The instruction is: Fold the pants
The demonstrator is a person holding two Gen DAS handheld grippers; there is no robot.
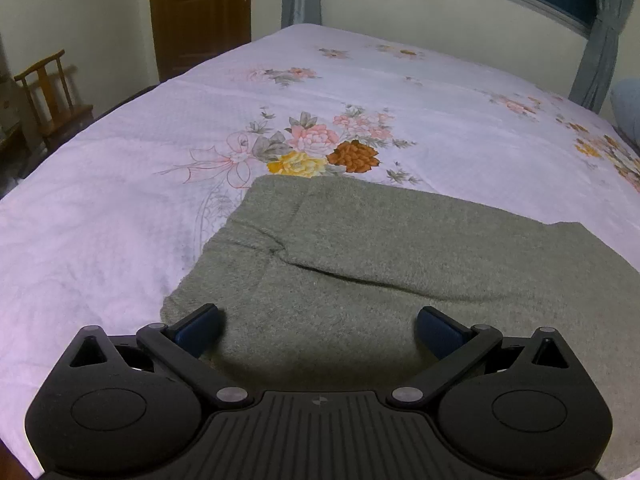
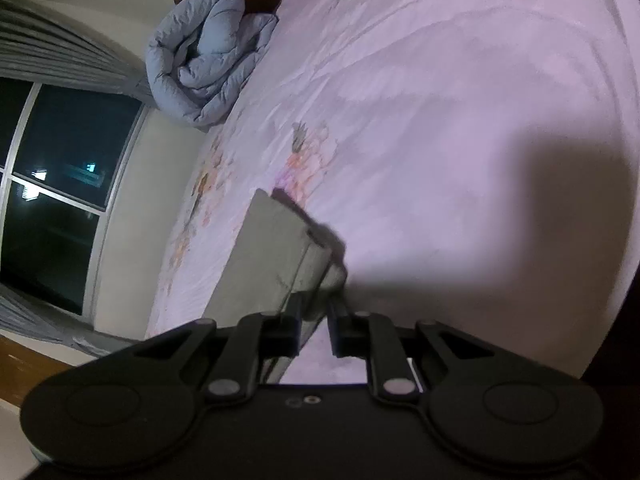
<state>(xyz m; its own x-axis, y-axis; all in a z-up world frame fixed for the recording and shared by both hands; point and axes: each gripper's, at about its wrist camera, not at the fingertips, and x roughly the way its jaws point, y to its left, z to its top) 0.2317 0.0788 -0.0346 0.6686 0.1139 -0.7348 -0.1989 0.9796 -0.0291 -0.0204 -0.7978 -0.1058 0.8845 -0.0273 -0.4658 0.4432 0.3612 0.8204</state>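
- The left gripper (image 1: pixel 318 326) is held with its jaws spread wide above the near part of the grey pants (image 1: pixel 360 248); nothing is pinched between its blue pads (image 1: pixel 200 326).
- The right gripper (image 2: pixel 314 312) is seen with its jaws drawn close together, and an edge of the pants (image 2: pixel 276 248) is caught between them, lifted slightly off the sheet.
- The pants are laid on the bed sheet (image 1: pixel 120 200), a pale pink cloth printed with flowers; in the left wrist view they are spread flat, with one layer folded over another and a crease running across the middle.
- A floral bouquet print (image 1: pixel 316 152) is found just beyond the far edge of the pants.
- A rolled grey-blue duvet (image 2: pixel 208 56) is piled at the far end of the bed, near the curtain (image 2: pixel 60 52) and the dark window (image 2: pixel 60 184).
- A wooden chair (image 1: pixel 52 92) and a brown door (image 1: pixel 200 12) are seen beyond the bed in the left wrist view.
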